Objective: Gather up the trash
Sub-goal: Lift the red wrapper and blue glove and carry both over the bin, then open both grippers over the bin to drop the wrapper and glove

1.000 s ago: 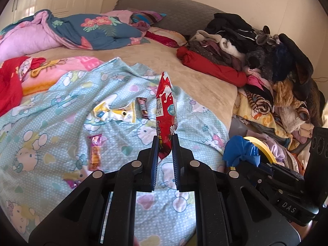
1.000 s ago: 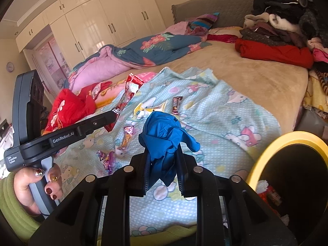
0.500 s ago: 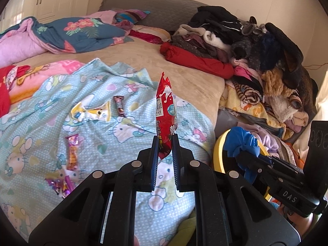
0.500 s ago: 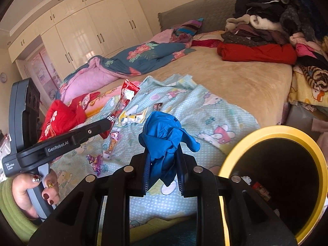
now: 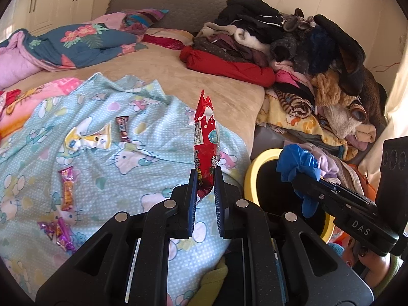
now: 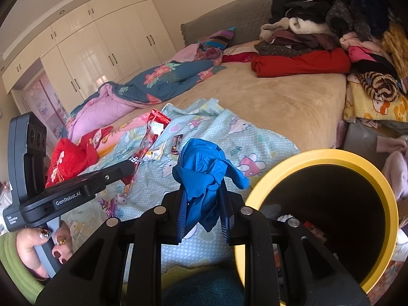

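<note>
Between the left fingers (image 5: pixel 193 191) stands a red wrapper (image 5: pixel 205 140); between the right fingers (image 6: pixel 182 211), a blue glove (image 6: pixel 206 170). Just right, a yellow-rimmed bin (image 6: pixel 257 186).

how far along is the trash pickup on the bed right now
Partly done: the yellow-rimmed bin already holds some scraps. In hand: the left gripper pinches a red snack wrapper, the right gripper a crumpled blue glove, beside the bin. Left on the blanket: a white-yellow wrapper, a brown bar, an orange bar, a purple wrapper.

Black hand-held gripper (image 6: pixel 202 204), green sleeve (image 6: pixel 10 262), painted nails (image 6: pixel 58 254)
</note>
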Tool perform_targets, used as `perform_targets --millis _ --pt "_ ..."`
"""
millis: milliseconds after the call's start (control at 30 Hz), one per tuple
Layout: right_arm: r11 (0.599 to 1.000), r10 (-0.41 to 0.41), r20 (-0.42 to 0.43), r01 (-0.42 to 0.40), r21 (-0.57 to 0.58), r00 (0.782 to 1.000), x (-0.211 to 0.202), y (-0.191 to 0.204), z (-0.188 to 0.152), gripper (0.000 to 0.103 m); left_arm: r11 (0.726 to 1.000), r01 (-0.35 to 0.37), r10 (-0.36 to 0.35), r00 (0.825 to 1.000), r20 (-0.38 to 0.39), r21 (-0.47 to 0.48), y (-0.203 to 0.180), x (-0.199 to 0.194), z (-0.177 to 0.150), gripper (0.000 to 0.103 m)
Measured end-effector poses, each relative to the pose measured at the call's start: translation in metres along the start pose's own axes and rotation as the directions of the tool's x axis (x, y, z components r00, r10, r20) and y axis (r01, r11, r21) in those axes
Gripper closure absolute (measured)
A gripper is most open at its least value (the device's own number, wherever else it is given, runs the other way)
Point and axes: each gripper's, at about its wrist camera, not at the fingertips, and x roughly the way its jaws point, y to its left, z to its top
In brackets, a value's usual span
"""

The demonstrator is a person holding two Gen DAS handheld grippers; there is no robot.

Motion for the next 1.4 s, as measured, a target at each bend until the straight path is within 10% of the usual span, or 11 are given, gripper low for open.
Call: perform_targets --millis 1400 --pt "0.951 -0.2 0.039 0.184 0.248 0.979 -0.051 -0.128 -0.02 0.082 0.968 0.163 -0.135 0.979 -0.151 0.189 -0.105 0.054 -0.028 0.095"
